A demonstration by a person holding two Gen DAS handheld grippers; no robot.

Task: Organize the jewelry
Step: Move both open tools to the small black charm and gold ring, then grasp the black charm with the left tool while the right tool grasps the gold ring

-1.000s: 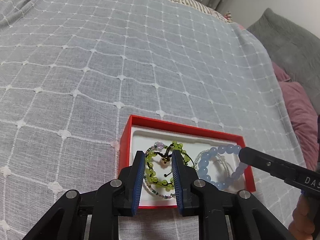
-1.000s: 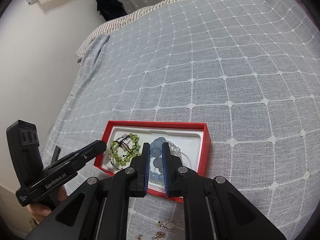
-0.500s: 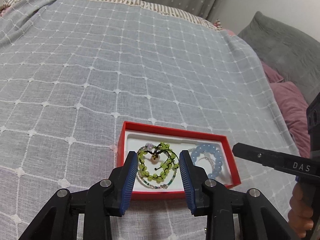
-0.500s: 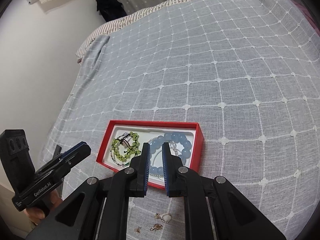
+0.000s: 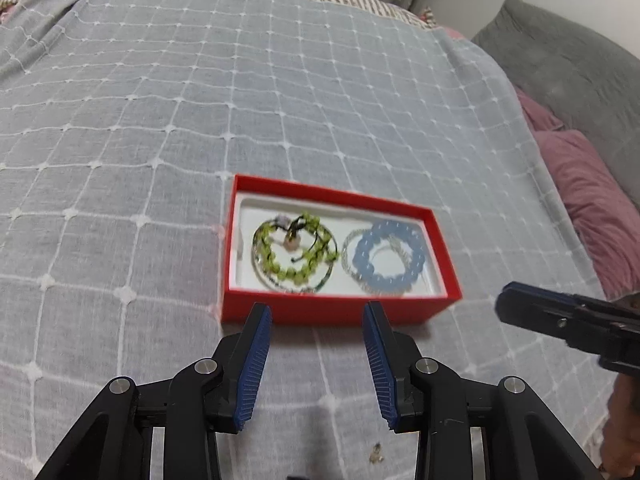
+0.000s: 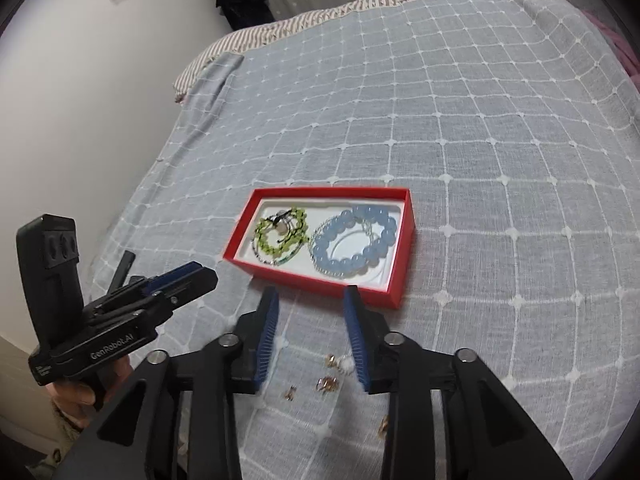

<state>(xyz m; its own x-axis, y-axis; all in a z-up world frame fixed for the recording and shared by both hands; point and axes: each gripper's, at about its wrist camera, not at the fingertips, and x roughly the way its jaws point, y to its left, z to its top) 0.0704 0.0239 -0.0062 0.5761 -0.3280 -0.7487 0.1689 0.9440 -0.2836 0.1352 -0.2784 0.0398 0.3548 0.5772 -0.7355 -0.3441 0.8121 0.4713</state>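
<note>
A red box (image 5: 445, 248) (image 6: 405, 246) with a white lining lies on the bedspread. In it a green bead bracelet (image 5: 280, 269) (image 6: 262, 233) lies on the left and a pale blue bead bracelet (image 5: 360, 257) (image 6: 344, 267) on the right. My left gripper (image 5: 317, 312) hangs just in front of the box's near wall, its jaws opening with nothing between them. My right gripper (image 6: 312, 297) also stands short of the box, jaws opening and empty. Several small gold earrings (image 6: 326, 382) lie on the cloth under it. The right gripper's fingers (image 5: 532, 312) show at the right edge of the left wrist view.
The grey bedspread (image 5: 200, 100) with a white grid stretches far behind the box. A grey cushion (image 5: 568, 64) and a pink pillow (image 5: 588, 192) lie at the right. A white wall (image 6: 80, 100) borders the bed's left side. A hand (image 6: 80, 396) holds the left gripper.
Both grippers pulled back from the box and rose a little. The left jaws widened away from the green bracelet; the right jaws, shut over the blue bracelet before, spread apart. Both bracelets stay in the box.
</note>
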